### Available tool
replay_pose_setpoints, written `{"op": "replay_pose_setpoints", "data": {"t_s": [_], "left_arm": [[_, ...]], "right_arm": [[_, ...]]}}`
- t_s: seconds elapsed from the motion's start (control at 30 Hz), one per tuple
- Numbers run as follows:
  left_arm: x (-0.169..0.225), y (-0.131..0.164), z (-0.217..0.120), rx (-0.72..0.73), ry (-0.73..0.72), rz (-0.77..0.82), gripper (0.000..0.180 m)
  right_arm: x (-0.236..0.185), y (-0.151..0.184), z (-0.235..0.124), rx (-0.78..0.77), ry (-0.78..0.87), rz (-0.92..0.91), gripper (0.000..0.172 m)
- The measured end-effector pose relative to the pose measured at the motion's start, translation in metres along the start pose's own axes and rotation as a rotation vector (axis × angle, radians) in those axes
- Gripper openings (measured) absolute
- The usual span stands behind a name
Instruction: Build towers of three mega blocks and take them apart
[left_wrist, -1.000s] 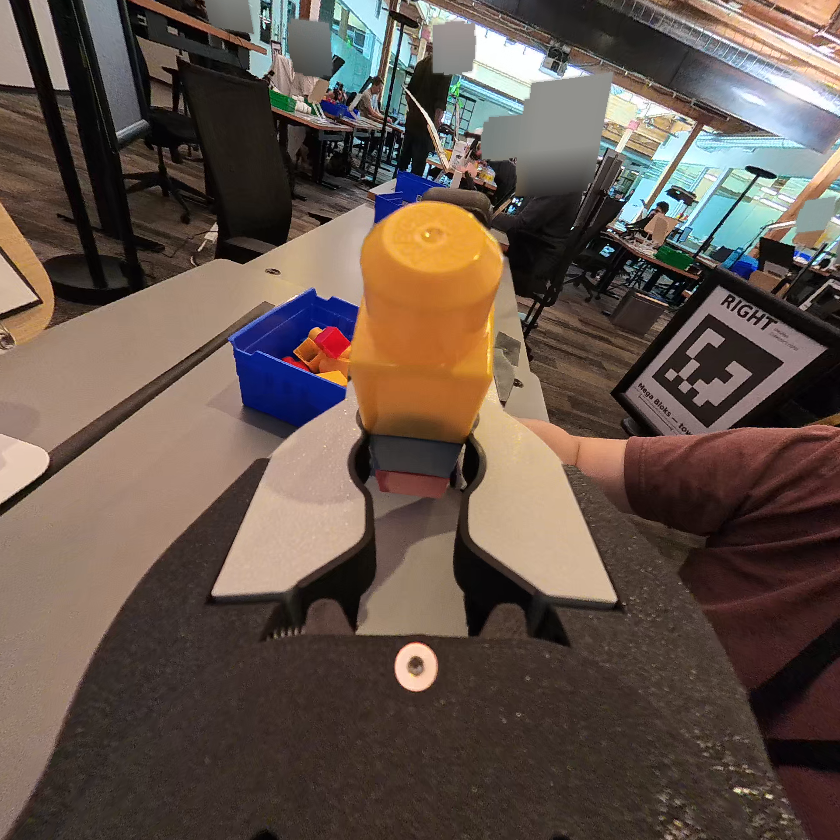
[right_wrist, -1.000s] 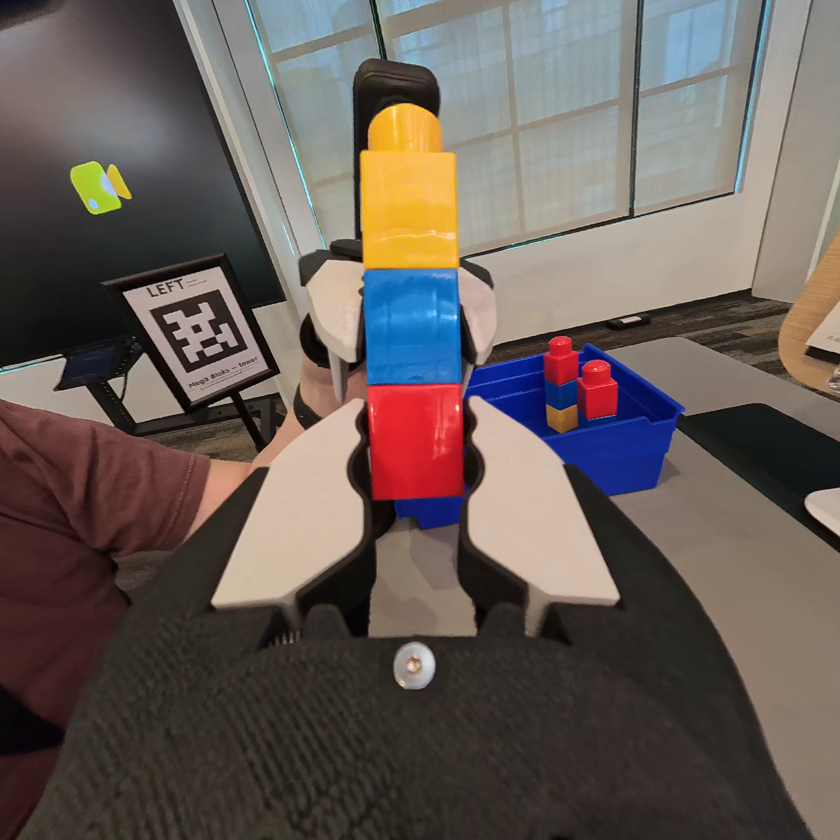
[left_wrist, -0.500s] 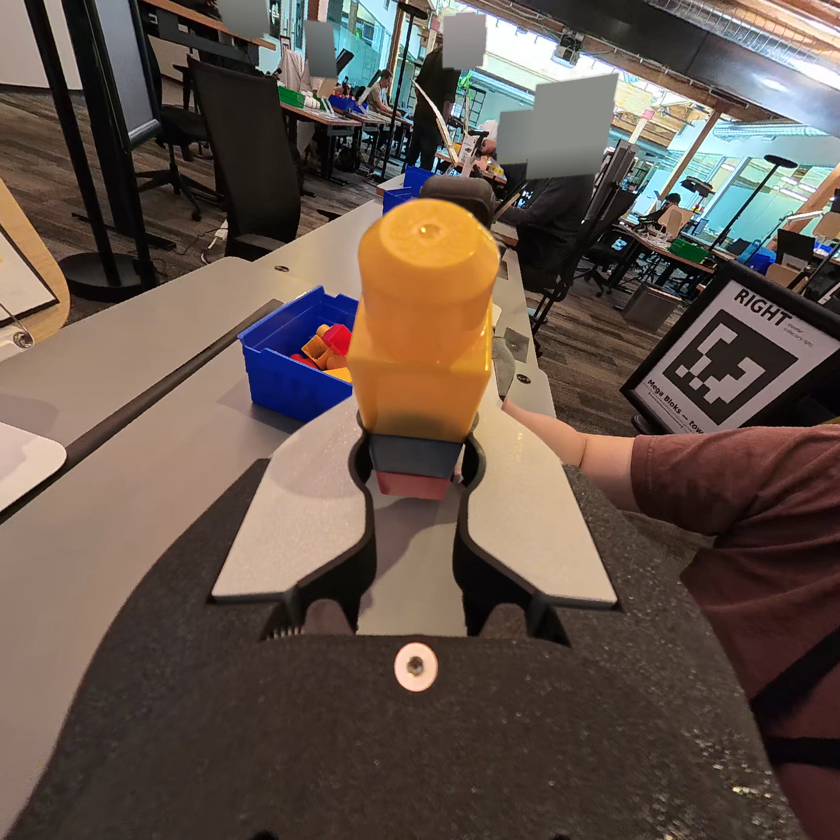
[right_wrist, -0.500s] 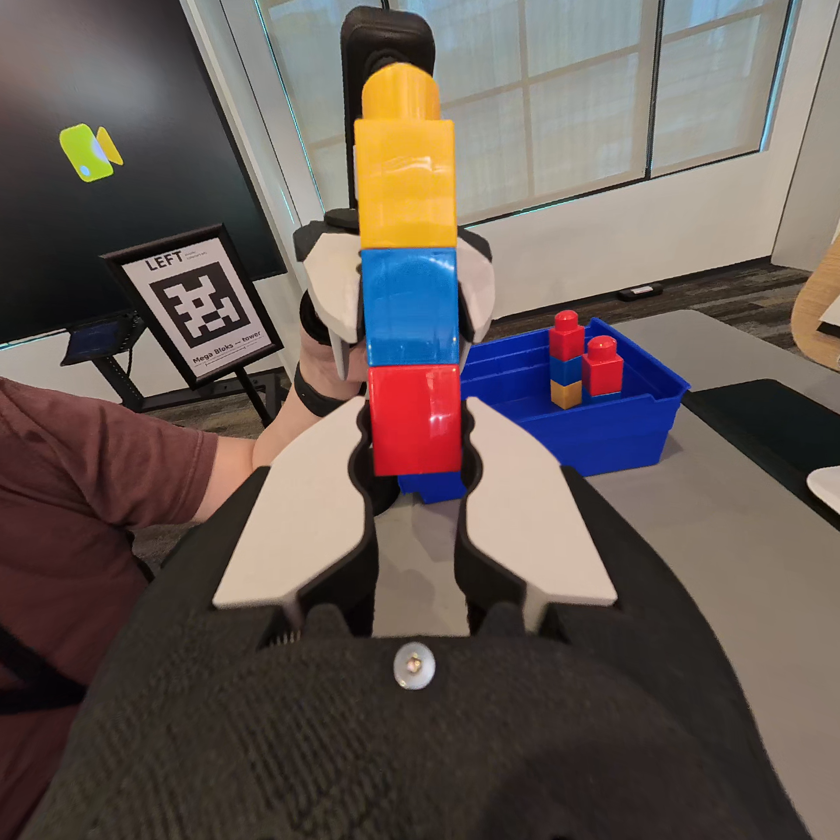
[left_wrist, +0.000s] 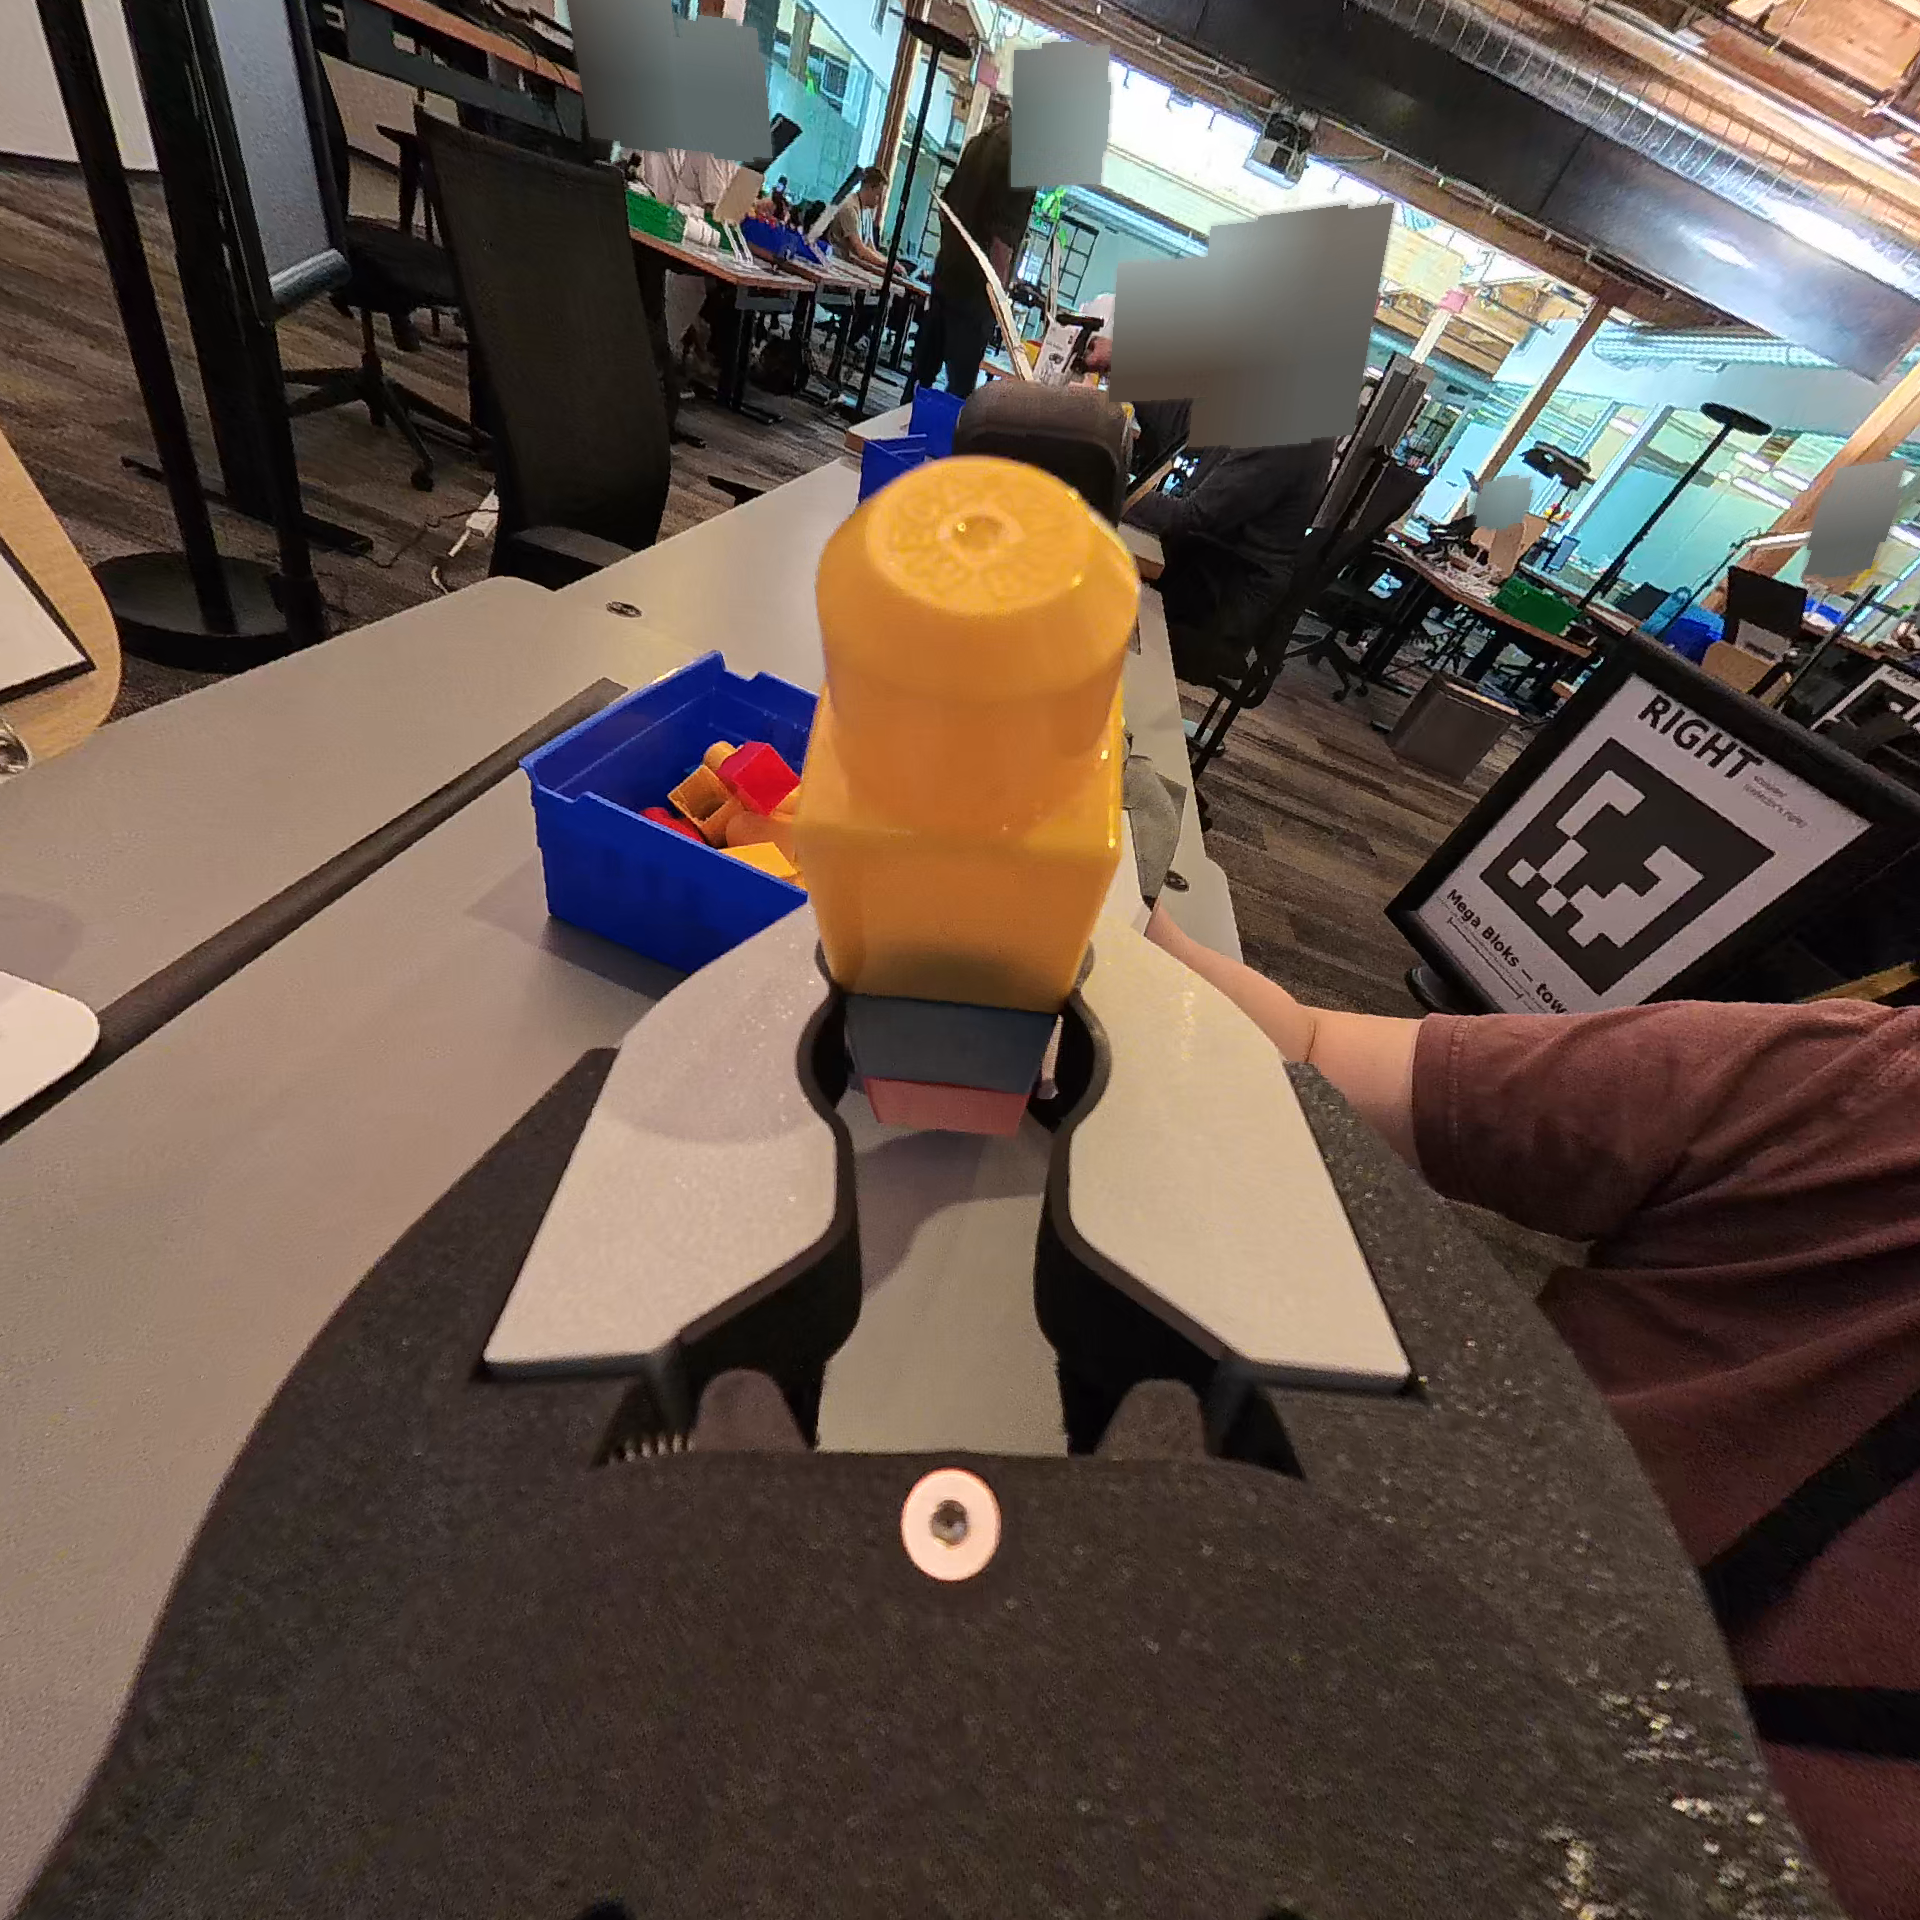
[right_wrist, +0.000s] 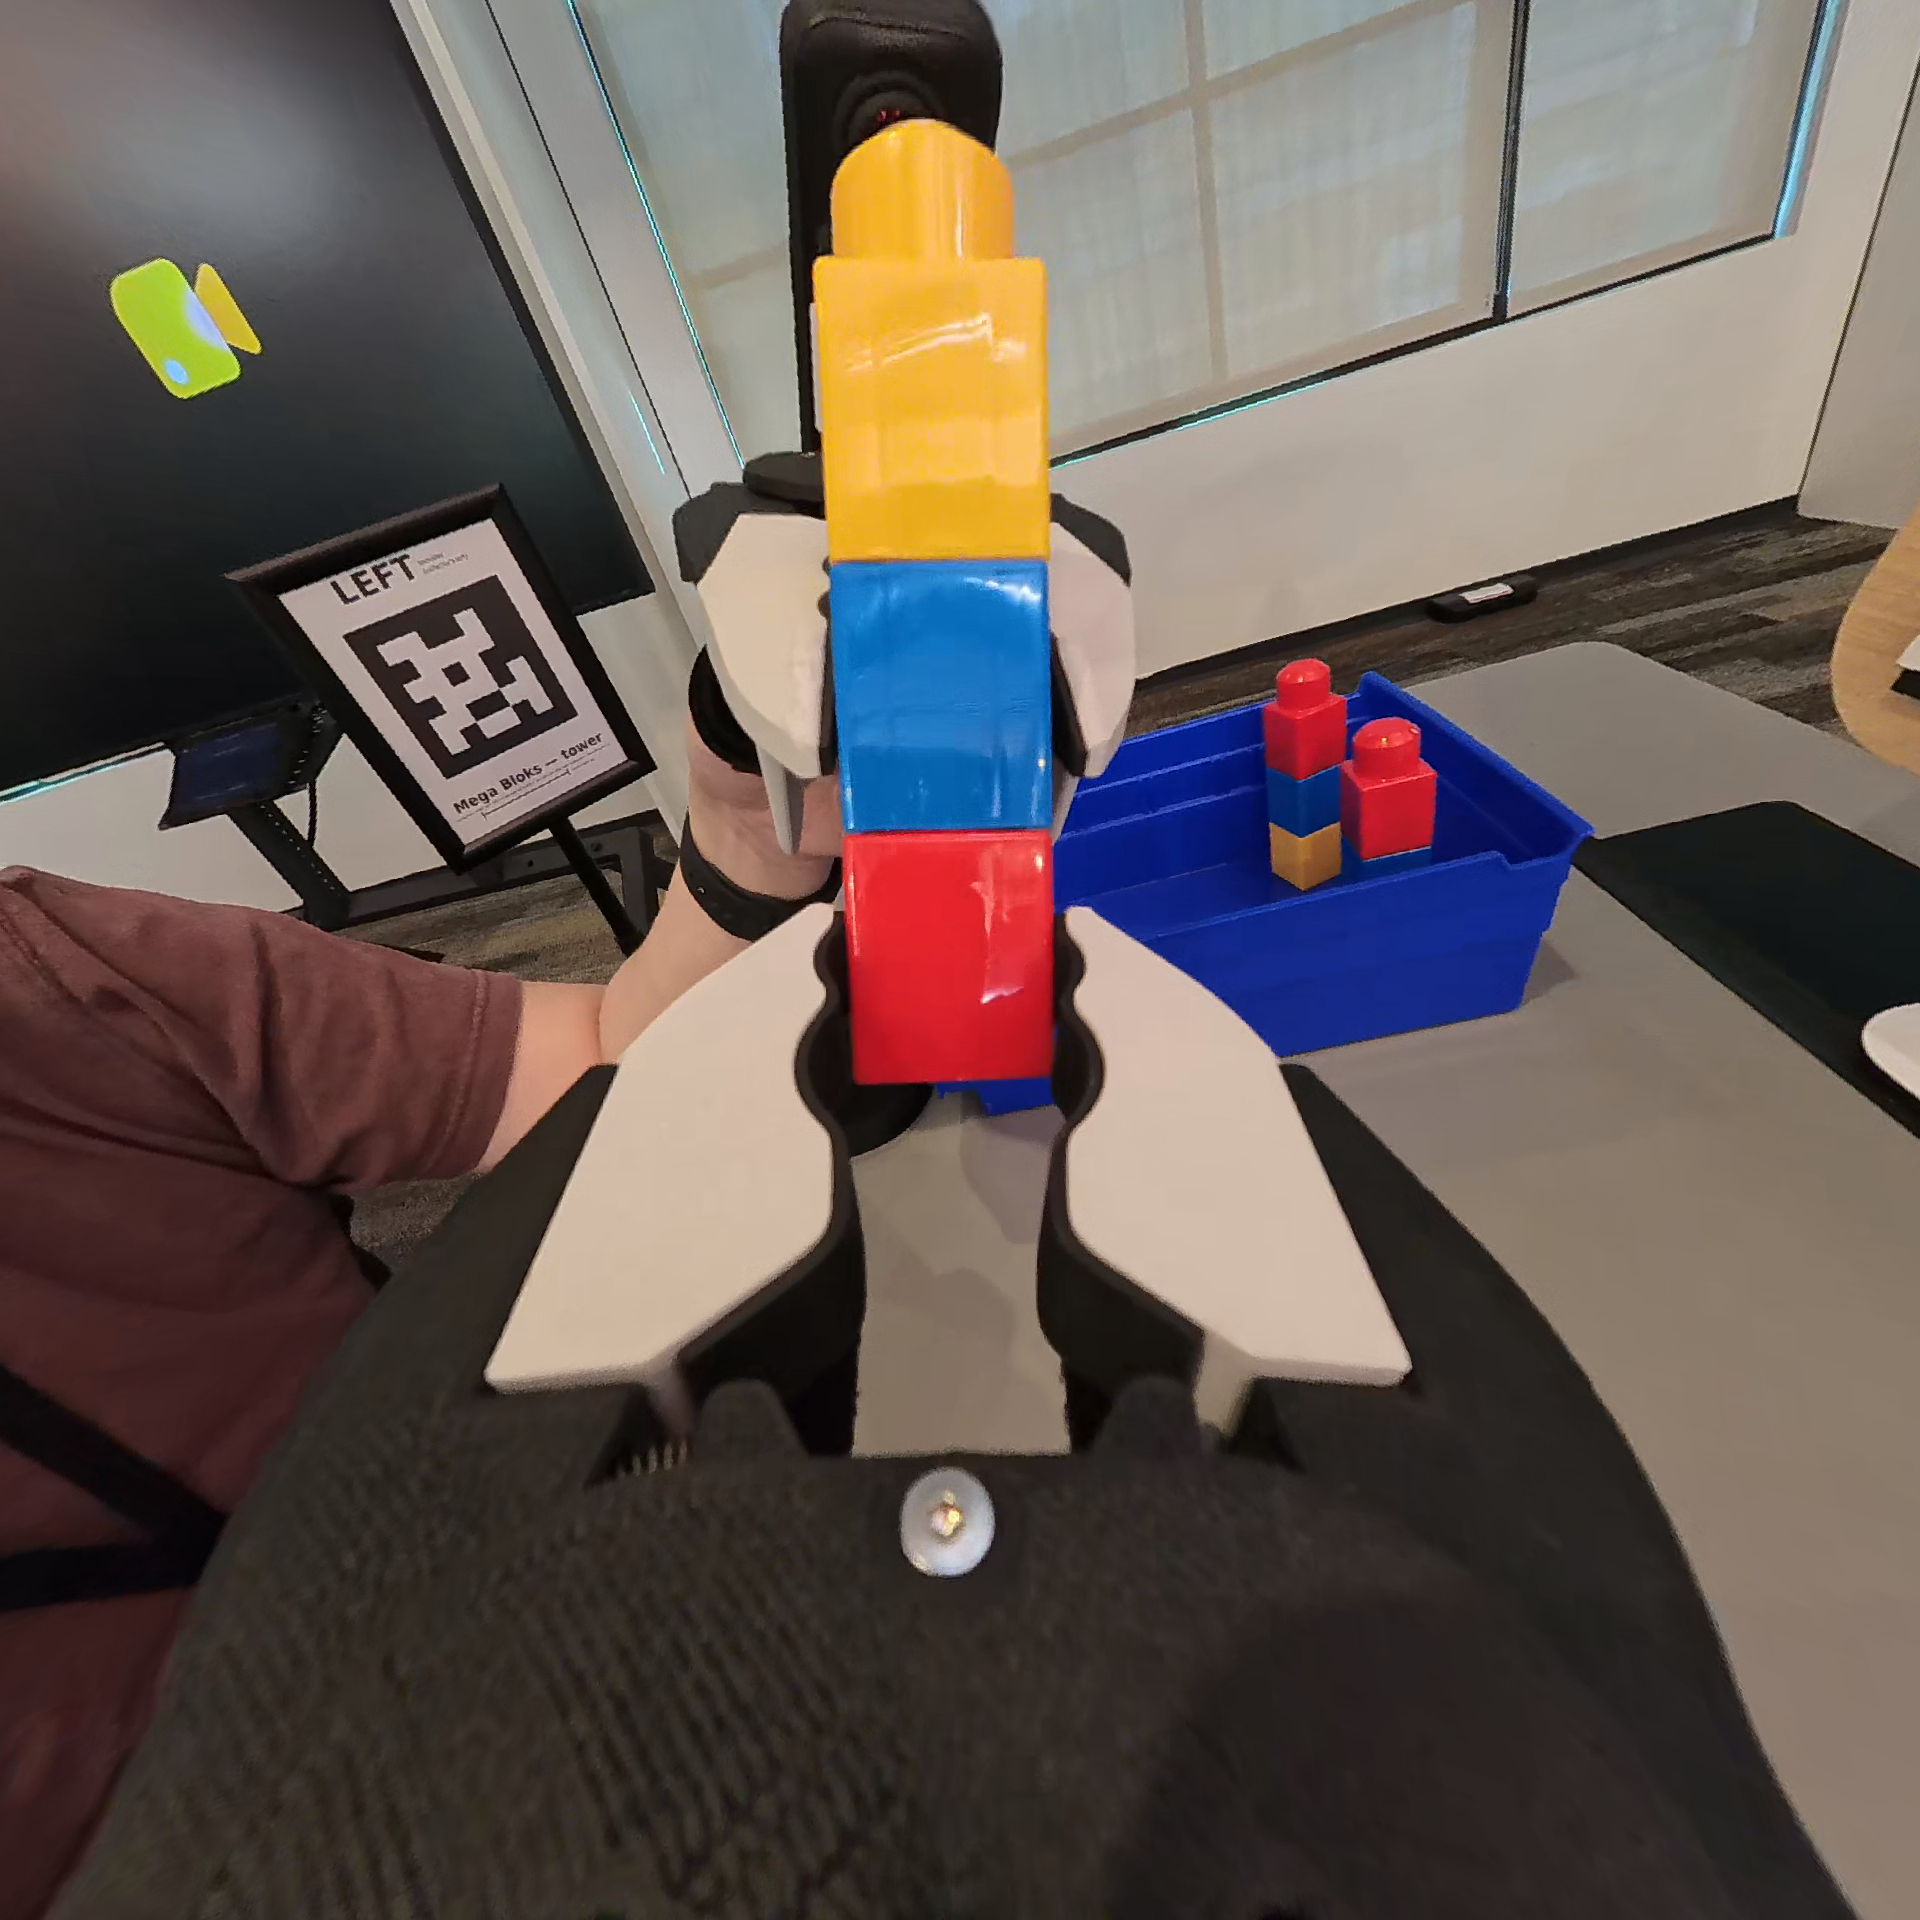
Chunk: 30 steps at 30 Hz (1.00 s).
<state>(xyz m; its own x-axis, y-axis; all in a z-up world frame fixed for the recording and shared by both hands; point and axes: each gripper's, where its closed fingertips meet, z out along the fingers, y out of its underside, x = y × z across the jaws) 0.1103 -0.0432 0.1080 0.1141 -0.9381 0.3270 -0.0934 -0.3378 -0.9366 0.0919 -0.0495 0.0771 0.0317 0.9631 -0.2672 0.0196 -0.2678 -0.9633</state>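
A three-block tower is held in the air above the grey table (right_wrist: 1558, 1247). It has a yellow block (right_wrist: 930, 416) on top, a blue block (right_wrist: 940, 696) in the middle and a red block (right_wrist: 945, 966) at the bottom. My right gripper (right_wrist: 945, 977) is shut on the red block, with both pads against its sides. My left gripper (right_wrist: 940, 691) comes from the far side and is shut on the blue block. In the left wrist view my left gripper (left_wrist: 951, 997) looks down on the tower. There the yellow block (left_wrist: 966, 790) fills the middle, with the blue block (left_wrist: 951, 1044) and the red block (left_wrist: 945, 1107) below it.
A blue bin (right_wrist: 1351, 966) behind the tower holds two small block towers (right_wrist: 1304, 790) (right_wrist: 1387, 795). Another blue bin (left_wrist: 644, 883) holds several loose blocks. Framed signs stand off the table's sides (left_wrist: 1642, 862) (right_wrist: 457, 675). A person's arm (left_wrist: 1299, 1039) reaches in. The grippers are tip to tip, or close to it.
Both grippers have lifted slightly together with the tower, and the views have shifted a little. Both grasps are the same as before.
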Motion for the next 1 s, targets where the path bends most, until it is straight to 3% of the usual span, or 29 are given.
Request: {"op": "replay_pose_setpoints", "data": {"t_s": [0.1, 0.17, 0.23, 0.33, 0.4, 0.53, 0.63, 0.87, 1.0], "left_arm": [[-0.002, -0.016, -0.010, 0.105, -0.014, -0.003, 0.038], [-0.004, -0.041, -0.046, 0.254, 0.003, -0.040, 0.037], [-0.006, -0.051, -0.085, 0.304, 0.011, -0.046, 0.037], [-0.023, -0.049, -0.127, 0.285, -0.190, 0.022, 0.037], [-0.027, -0.043, -0.140, 0.235, -0.277, 0.068, 0.037], [-0.016, -0.036, -0.132, 0.174, -0.233, 0.064, 0.037], [-0.018, -0.021, -0.114, 0.062, -0.242, 0.075, 0.038], [-0.029, -0.006, -0.100, -0.041, -0.290, 0.066, 0.038], [-0.026, 0.002, -0.095, -0.087, -0.266, 0.051, 0.038]], "right_arm": [[0.005, 0.009, -0.004, -0.076, 0.040, -0.021, 0.037], [0.016, 0.019, -0.008, -0.141, 0.096, -0.060, 0.037], [0.018, 0.013, -0.016, -0.139, 0.097, -0.050, 0.037], [0.029, -0.010, -0.054, -0.108, 0.207, -0.074, 0.037], [0.047, -0.022, -0.103, -0.121, 0.398, -0.096, 0.037], [0.099, 0.013, -0.243, -0.358, 0.929, -0.008, 0.037], [0.116, 0.058, -0.317, -0.453, 1.102, 0.216, 0.037], [0.140, 0.113, -0.359, -0.571, 1.145, 0.337, 0.039], [0.140, 0.111, -0.360, -0.617, 1.163, 0.312, 0.060]]}}
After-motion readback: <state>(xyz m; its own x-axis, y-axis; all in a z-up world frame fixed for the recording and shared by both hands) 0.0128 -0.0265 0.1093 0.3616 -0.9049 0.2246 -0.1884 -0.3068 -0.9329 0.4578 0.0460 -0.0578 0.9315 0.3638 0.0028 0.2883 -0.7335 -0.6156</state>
